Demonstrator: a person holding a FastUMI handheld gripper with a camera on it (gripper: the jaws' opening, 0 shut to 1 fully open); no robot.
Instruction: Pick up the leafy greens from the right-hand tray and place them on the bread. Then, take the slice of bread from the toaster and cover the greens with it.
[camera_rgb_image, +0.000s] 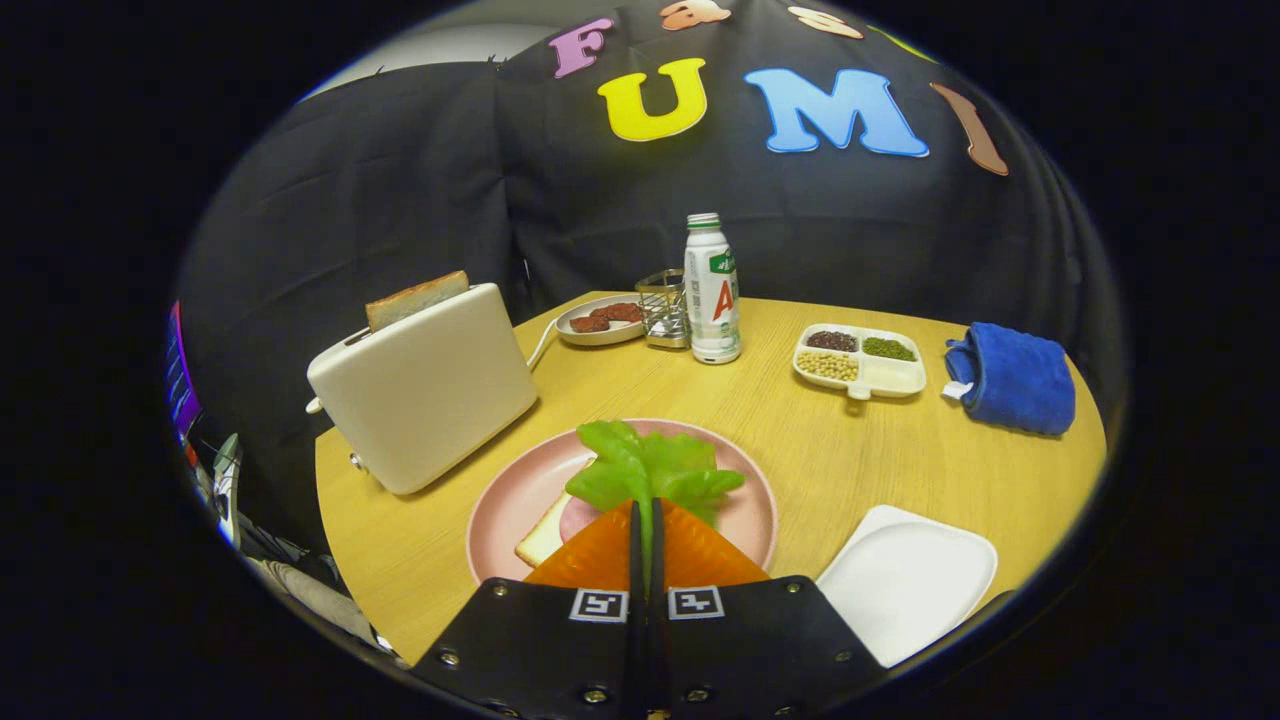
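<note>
My gripper is shut on the leafy greens, whose stem is pinched between both fingers. The bright green leaves hang over the pink plate, above a slice of bread with a round pink slice on it. To the left stands a cream toaster with a browned slice of bread sticking up out of its slot. A white tray lies bare to the right of the fingers.
A round wooden table carries it all. At the back stand a white bottle, a small wire holder and a plate of dark patties. A divided dish of beans and a blue cloth sit back right.
</note>
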